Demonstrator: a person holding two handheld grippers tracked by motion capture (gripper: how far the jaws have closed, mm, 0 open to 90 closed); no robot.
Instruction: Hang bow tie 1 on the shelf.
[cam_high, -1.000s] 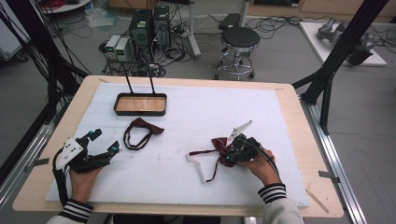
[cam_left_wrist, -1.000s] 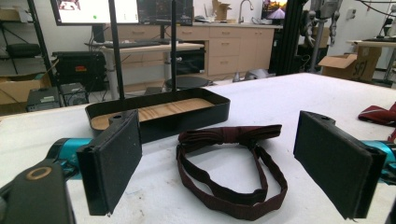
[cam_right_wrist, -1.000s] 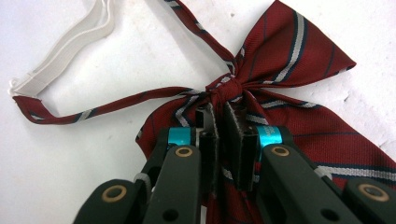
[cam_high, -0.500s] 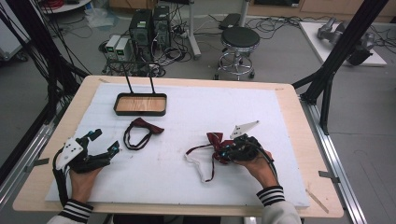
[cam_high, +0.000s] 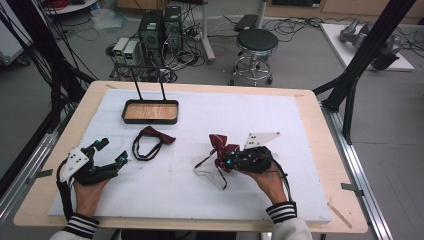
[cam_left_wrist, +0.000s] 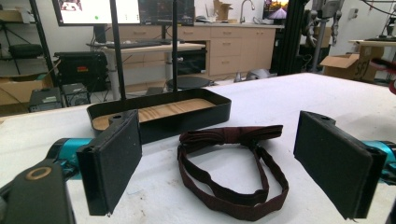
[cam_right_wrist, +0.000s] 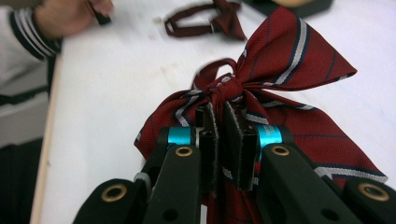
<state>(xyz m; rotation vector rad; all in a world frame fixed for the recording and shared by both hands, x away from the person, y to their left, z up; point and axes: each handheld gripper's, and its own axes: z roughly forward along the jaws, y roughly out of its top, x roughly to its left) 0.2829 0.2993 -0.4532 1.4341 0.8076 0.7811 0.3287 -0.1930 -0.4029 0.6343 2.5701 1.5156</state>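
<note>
While your left hand has stayed where it was a second ago, your right gripper (cam_high: 229, 159) has carried the striped red bow tie (cam_high: 220, 147) leftward across the white table cover (cam_high: 210, 115), away from the right edge and toward the middle of the table. The grey three-cornered plate on that gripper has swung with it and now points up and to the right in the high view.

Some of this is hard to make out. From above, your right hand and the gripper's black body cover much of the bow tie, so you see only its upper wing and a thin strap trailing down to the left over a pale patch. In the right gripper view the lower part of the tie runs out of the picture behind the jaws, and your other hand at the top left is blurred.

Your right gripper is closed tight, its two pads (cam_right_wrist: 236, 135) pinching the striped red bow tie just below its central knot, with the wings spreading out beyond the jaws.

Your left gripper (cam_high: 111, 153) rests near the left edge of the table with its jaws spread wide and nothing between them. Ahead of it lies a dark maroon bow tie (cam_left_wrist: 233, 163) with its strap looped on the cover, apart from both pads. Beyond that sits a black tray (cam_left_wrist: 205, 109) with a wooden floor.
</note>
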